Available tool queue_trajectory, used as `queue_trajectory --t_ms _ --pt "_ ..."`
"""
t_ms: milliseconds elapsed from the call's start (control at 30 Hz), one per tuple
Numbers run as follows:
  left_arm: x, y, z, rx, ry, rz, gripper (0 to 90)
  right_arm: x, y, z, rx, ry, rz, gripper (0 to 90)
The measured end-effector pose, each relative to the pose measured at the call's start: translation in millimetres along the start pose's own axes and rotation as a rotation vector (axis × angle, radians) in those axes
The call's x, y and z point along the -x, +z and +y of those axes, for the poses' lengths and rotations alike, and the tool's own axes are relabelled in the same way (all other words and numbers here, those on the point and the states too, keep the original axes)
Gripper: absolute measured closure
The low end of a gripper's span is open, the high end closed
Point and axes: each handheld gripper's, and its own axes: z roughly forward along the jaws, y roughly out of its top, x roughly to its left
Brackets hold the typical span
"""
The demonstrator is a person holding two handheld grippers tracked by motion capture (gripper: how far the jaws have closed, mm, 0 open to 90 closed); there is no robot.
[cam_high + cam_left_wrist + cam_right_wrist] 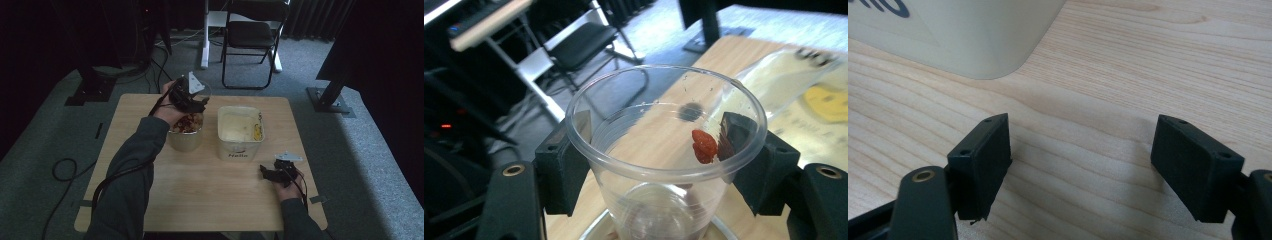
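Container front wall: the cream container (240, 131) bears the dark word "Hello" in the high view.
Same container, right gripper view: only rounded tops of dark letters show; unreadable.

Clear cup (664, 165) between claw (659, 150) pads

Both forearms wore dark grey-blue long sleeves (131, 165). Each hand carried a black two-jaw gripper: the left gripper (199, 104) and right gripper (265, 172) bore grey three-cornered plates and trailing black cables. Blocky black pads (982, 160) had small screw holes and brass-ringed pivots.
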Motion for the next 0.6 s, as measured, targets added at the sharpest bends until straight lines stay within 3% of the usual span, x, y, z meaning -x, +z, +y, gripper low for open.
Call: queue_trajectory --t_ms 200,333,467,600 --pt "15.8 4.9 9.0 0.02 0.002 -0.071 30.6 0.0 0.0 0.0 0.0 0.0 0.0 23.5" --pt "27.5 10.2 12.4 0.018 0.02 -0.094 30.2 -0.1 0.0 0.0 0.0 0.002 0.0 23.5" --pt "34.1 13.3 14.3 0.025 0.009 -0.12 30.1 -0.1 0.0 0.0 0.0 0.001 0.0 23.5" --pt "43.2 16.7 19.8 0.039 -0.009 -0.174 29.8 -0.1 0.0 0.0 0.0 0.001 0.0 23.5"
